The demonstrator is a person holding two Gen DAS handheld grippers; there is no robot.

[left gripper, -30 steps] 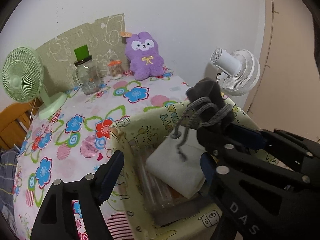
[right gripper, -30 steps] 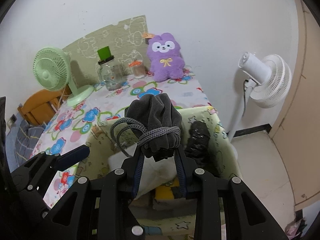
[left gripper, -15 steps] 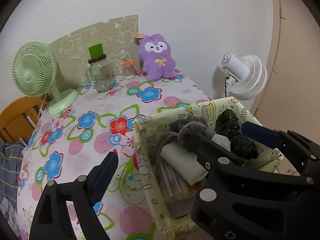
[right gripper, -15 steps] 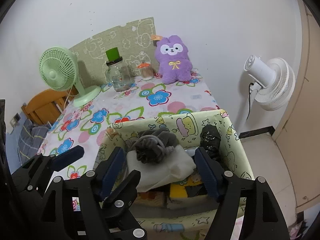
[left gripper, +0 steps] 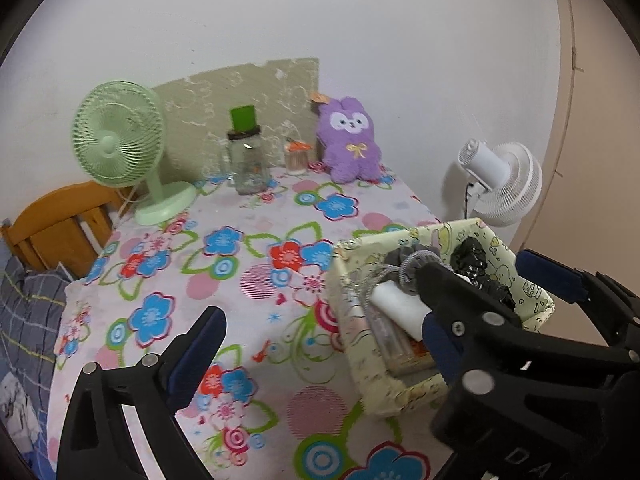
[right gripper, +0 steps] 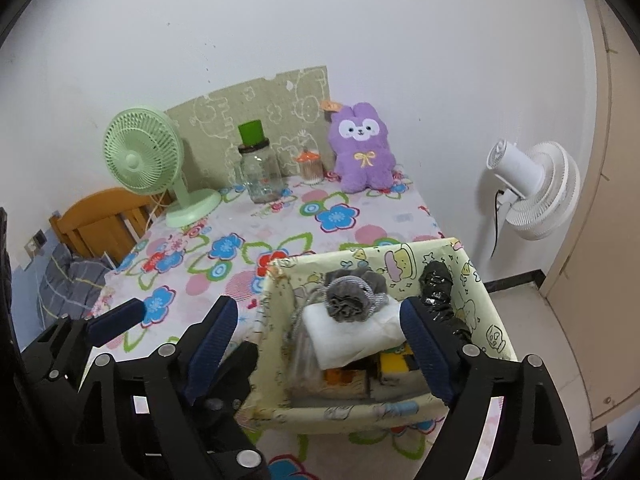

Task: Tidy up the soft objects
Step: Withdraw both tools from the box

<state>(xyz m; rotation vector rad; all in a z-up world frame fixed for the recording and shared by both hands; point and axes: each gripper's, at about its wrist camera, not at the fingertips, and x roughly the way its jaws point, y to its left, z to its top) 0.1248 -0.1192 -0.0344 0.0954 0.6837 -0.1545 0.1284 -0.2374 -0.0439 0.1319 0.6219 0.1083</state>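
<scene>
Dropped knitted grey bundle (right gripper: pixel 347 297), right tool (right gripper: pixel 320 336) opening

box (right gripper: pixel 280 344) bottom contents perhaps books, mostly hidden.

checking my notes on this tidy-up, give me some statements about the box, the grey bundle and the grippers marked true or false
1. The grey bundle lies in the yellow box. True.
2. The right gripper is clamped on the bundle. False: its jaws have just been opening and stand apart, off the bundle.
3. The purple plush is inside the box. False: it sits at the table's far edge by the wall.
4. The left gripper holds nothing. True.
5. The green fan stands on the table. True.
</scene>
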